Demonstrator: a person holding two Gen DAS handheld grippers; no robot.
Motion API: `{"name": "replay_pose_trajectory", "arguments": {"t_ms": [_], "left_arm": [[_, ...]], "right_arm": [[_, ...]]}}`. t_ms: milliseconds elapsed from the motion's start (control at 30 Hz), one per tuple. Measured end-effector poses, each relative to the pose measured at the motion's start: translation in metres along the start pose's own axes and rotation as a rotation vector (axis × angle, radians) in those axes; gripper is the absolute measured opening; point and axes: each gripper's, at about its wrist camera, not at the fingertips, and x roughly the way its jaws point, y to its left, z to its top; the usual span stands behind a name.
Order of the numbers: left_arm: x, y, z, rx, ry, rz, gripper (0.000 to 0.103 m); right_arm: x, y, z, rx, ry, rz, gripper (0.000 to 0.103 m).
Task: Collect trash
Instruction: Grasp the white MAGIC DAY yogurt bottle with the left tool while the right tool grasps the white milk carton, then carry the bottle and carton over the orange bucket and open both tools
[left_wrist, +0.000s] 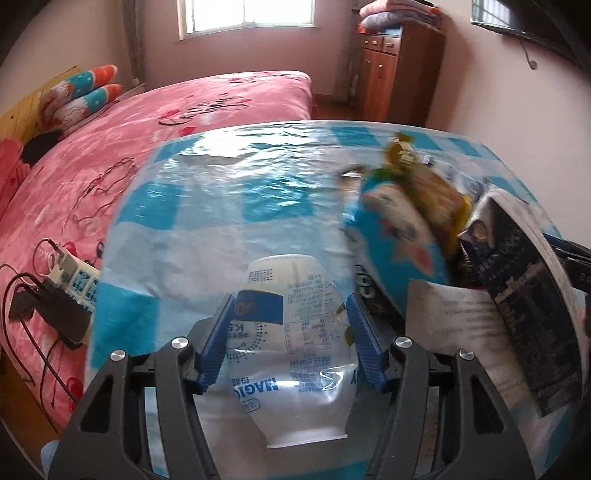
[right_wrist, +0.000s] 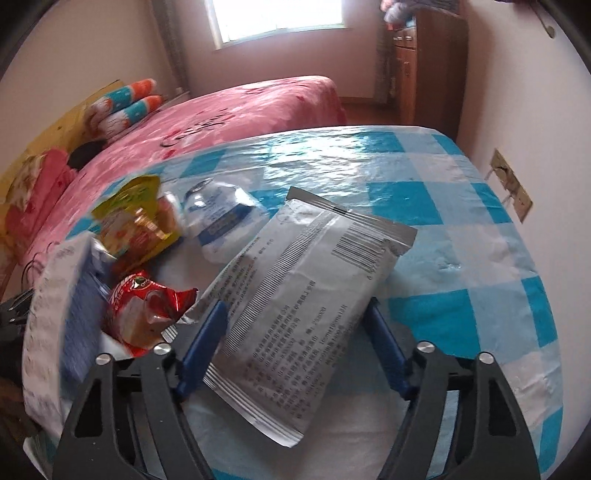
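Trash on a blue-checked tablecloth (right_wrist: 424, 192) beside a pink bed (left_wrist: 147, 122).
Right gripper (right_wrist: 295, 325): jaws wide, straddling a silver packet (right_wrist: 306, 295) lying on the cloth. Left gripper (left_wrist: 290, 325): jaws closed against a clear plastic bottle (left_wrist: 291, 332).

Both wrist cameras are sitting just behind their blue fingers and looking forward, slightly downward, across the blue-checked tablecloth (left_wrist: 207, 206) (right_wrist: 461, 206) toward the pink bed (left_wrist: 184, 110) (right_wrist: 240, 110) and the window (left_wrist: 245, 16) (right_wrist: 277, 18) beyond. The left view is looking very closely at a clear plastic bottle (left_wrist: 295, 332) lying between its fingers, while the right view is looking closely at a silver pouch (right_wrist: 295, 295) between its own. Both are sharing the tablecloth, bed, window, wooden cabinet (left_wrist: 391, 70) (right_wrist: 424, 59) and the blurred yellow wrapper (left_wrist: 424, 184) (right_wrist: 140, 218).
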Motion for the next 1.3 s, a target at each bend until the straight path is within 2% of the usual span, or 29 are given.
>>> {"name": "replay_pose_trajectory", "arguments": {"t_ms": [267,467,600,633,733,867,967,1100,1300], "left_arm": [[-0.019,-0.023,-0.024,0.015,-0.002,-0.032,0.062],[-0.039,-0.038,-0.048,0.014,-0.007,-0.077,0.062],[-0.048,-0.041,-0.059,-0.021,-0.015,-0.087,0.062],[-0.05,-0.039,-0.059,-0.04,-0.018,-0.093,0.062],[-0.053,-0.034,-0.064,-0.08,-0.024,-0.1,0.062],[-0.058,-0.031,-0.069,-0.113,-0.025,-0.108,0.062],[-0.06,-0.027,-0.071,-0.135,-0.024,-0.112,0.062],[-0.068,-0.023,-0.077,-0.153,-0.03,-0.118,0.062],[-0.086,-0.014,-0.087,-0.176,-0.053,-0.123,0.062]], "right_arm": [[-0.014,0.013,-0.016,-0.043,0.003,0.135,0.063],[-0.03,0.019,-0.035,-0.059,0.001,0.194,0.062],[-0.037,0.011,-0.042,-0.016,0.005,0.208,0.066],[-0.042,0.006,-0.043,0.015,0.0,0.216,0.071],[-0.061,0.0,-0.048,0.062,-0.032,0.273,0.077],[-0.09,0.006,-0.057,0.046,-0.07,0.352,0.078],[-0.098,0.024,-0.065,-0.006,-0.054,0.425,0.087],[-0.087,0.05,-0.077,-0.101,-0.001,0.414,0.087],[-0.083,0.065,-0.086,-0.17,0.022,0.365,0.087]]}}
